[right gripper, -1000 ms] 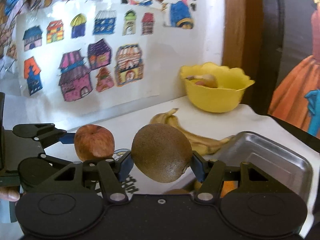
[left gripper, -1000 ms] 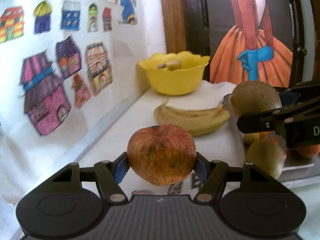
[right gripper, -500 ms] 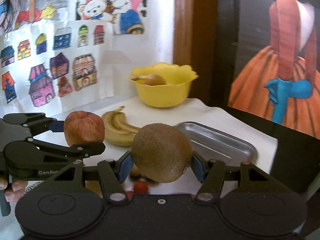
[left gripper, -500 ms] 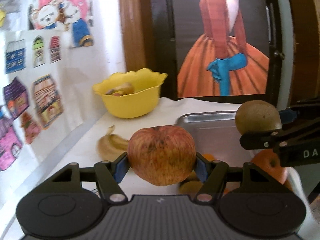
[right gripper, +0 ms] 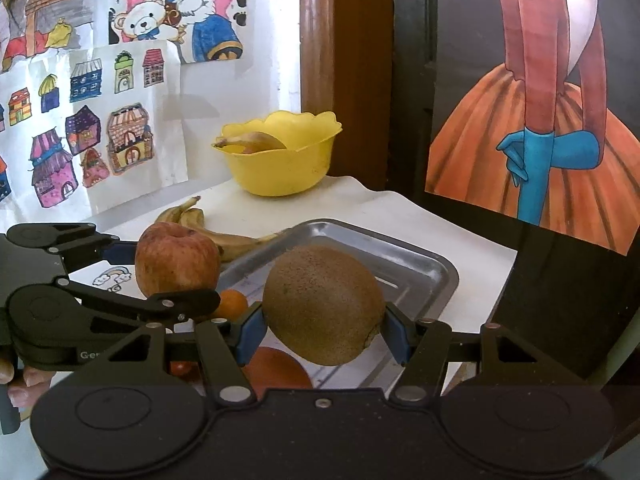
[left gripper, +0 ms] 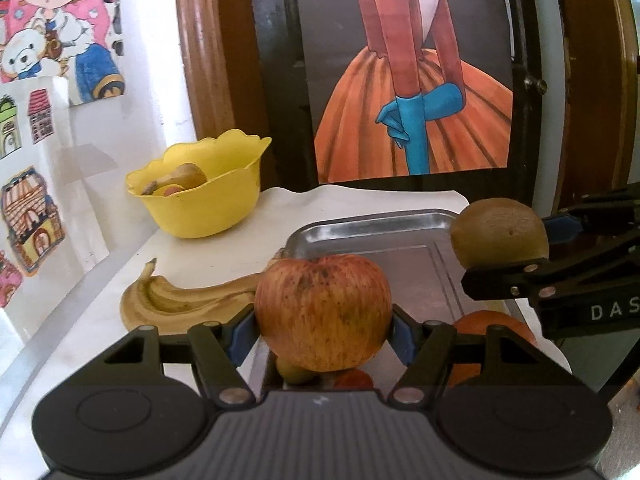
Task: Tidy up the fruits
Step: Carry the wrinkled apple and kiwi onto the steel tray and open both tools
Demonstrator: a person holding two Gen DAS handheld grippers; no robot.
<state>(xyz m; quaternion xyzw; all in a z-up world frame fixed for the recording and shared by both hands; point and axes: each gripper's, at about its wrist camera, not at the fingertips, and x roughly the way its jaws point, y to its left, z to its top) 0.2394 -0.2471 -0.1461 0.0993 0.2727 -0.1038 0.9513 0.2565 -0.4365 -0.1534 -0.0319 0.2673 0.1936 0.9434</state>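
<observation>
My left gripper [left gripper: 323, 330] is shut on a red-yellow apple [left gripper: 323, 312], held in the air over the near edge of a steel tray [left gripper: 372, 228]. The same apple [right gripper: 176, 262] shows at the left of the right wrist view. My right gripper [right gripper: 323, 334] is shut on a brown kiwi [right gripper: 323, 304], also above the tray [right gripper: 420, 264]; the kiwi [left gripper: 500, 238] appears at the right of the left wrist view. A yellow bowl [left gripper: 208, 208] with a banana and another fruit stands at the back. A bunch of bananas [left gripper: 176, 304] lies left of the tray.
Oranges [left gripper: 492, 328] and small fruits lie in the tray's near part, partly hidden under the grippers. The white table ends at a dark door with a painted figure behind and a wall with drawings [right gripper: 80, 120] on the left. A hand [right gripper: 16, 380] holds the left gripper.
Both grippers swung to the right with their fruits, from beside the bananas to over the steel tray. The bowl and bananas shifted left in both views.
</observation>
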